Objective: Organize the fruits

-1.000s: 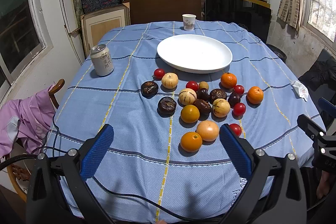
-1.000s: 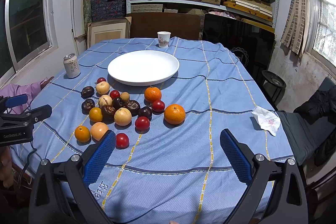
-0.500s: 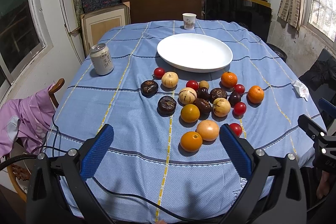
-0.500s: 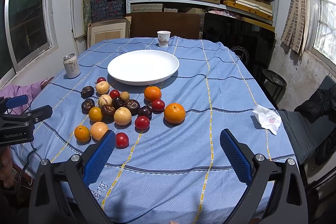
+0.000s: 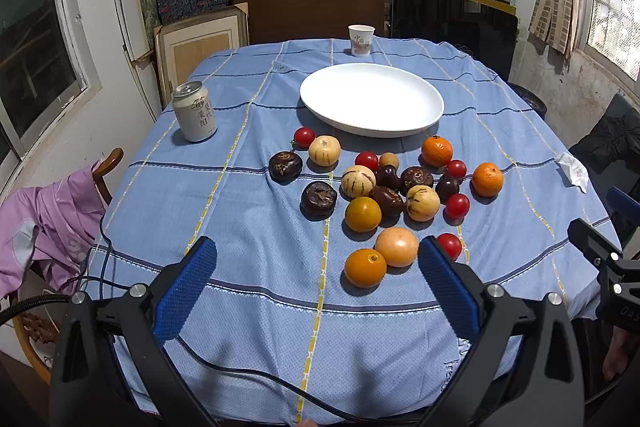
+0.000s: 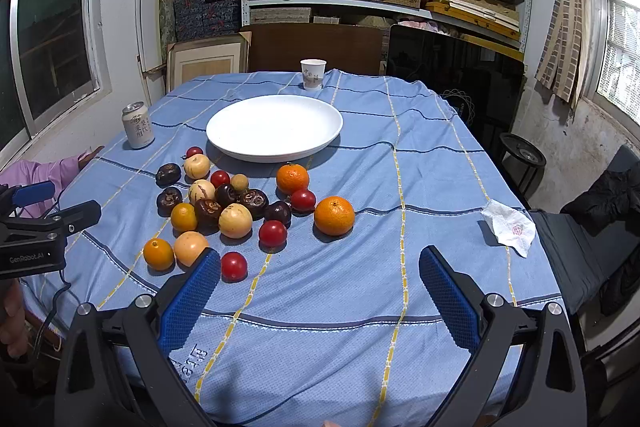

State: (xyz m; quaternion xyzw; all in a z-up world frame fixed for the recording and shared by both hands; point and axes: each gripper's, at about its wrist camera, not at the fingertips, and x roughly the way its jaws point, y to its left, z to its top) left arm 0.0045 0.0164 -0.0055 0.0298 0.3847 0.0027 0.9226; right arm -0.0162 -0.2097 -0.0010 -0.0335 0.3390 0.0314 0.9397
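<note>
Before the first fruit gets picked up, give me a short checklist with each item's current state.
1. Left tool open and holding nothing: ok.
2. Right tool open and holding nothing: ok.
3. White plate has no fruit on it yet, ready to receive: ok.
4. Nearest fruits reachable: an orange and a red tomato lie uncovered at the near edge of the cluster: ok.
5. Can and paper cup stand apart from the plate: ok.
6. Cable lies on the cloth under the left tool; snag risk: cannot tell.
</note>
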